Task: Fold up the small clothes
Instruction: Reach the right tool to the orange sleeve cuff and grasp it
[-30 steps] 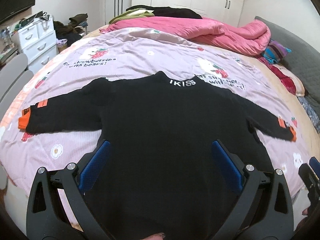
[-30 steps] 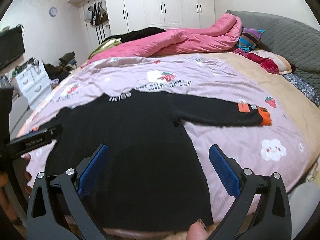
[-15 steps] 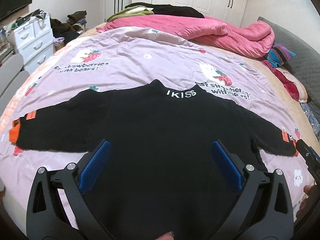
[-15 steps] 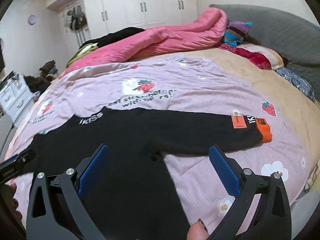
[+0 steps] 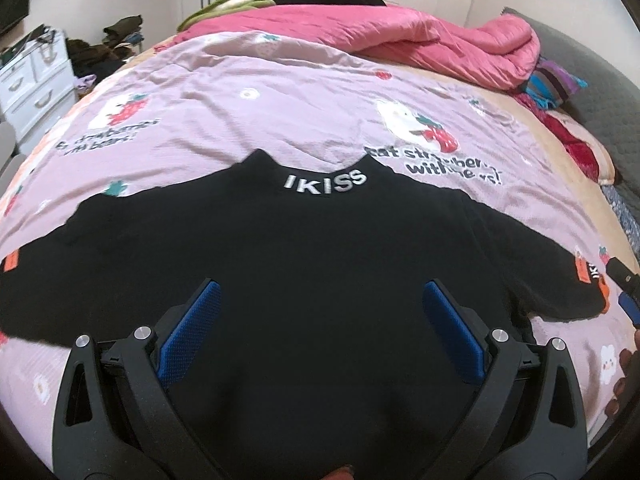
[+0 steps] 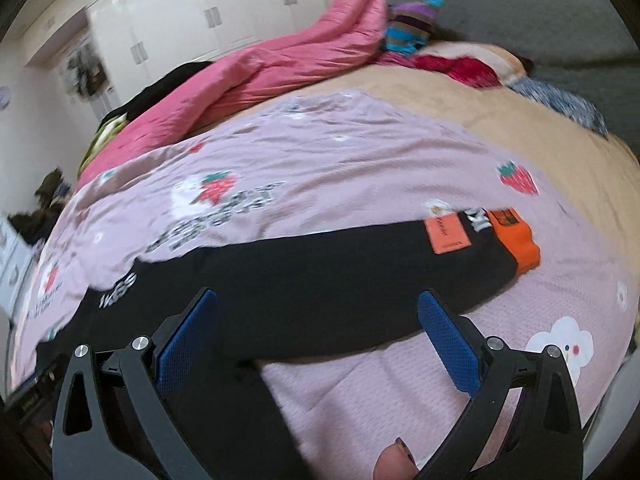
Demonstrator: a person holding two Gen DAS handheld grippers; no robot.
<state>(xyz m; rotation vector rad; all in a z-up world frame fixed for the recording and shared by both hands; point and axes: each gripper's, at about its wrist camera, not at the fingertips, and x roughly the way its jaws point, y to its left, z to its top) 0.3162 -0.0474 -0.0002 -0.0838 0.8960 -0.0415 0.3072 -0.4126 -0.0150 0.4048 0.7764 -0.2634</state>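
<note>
Black sweater [image 5: 320, 264] flat on the pink sheet [image 5: 248, 120], left gripper [image 5: 320, 344] wide over its middle, right gripper [image 6: 316, 344] wide, orange cuff [image 6: 516, 240] at 2 o'clock

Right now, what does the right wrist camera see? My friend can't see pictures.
A black sweater lies flat on a pink strawberry-print bedspread, one sleeve stretched toward an orange cuff. The right tool hangs open above that sleeve, its blue pads holding nothing. A rumpled pink quilt lies behind.
</note>
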